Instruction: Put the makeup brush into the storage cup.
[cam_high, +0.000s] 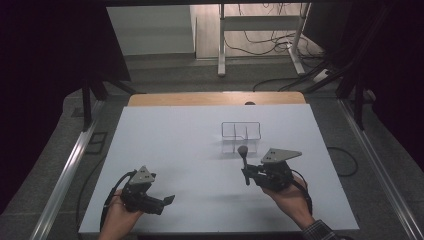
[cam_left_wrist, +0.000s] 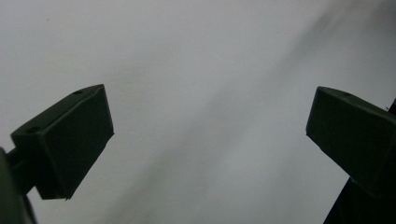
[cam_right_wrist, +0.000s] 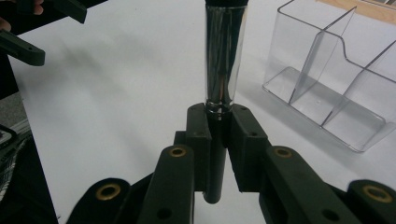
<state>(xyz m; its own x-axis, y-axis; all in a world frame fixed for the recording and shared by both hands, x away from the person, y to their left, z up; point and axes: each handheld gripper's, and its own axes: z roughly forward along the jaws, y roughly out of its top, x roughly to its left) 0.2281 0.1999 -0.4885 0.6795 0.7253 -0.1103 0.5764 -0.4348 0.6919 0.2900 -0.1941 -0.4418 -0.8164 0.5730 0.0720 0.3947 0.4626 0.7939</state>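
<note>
1. Clamping a slim tool by its black lower stem, right gripper pinched tight; shiny metal barrel and dark rounded head rising upright above the jaws.
2. Judged partway: tool lifted off the white table, not yet lowered into the clear divided organizer standing just beyond, compartments bare.
3. Remaining, probably: carrying forward, dropping in, letting go.
4. Resting low near the table's front edge, left gripper spread wide, nothing between the jaws, aimed towards the right hand.

Left gripper low, fingers spread wide, right gripper fingers clamped.
</note>
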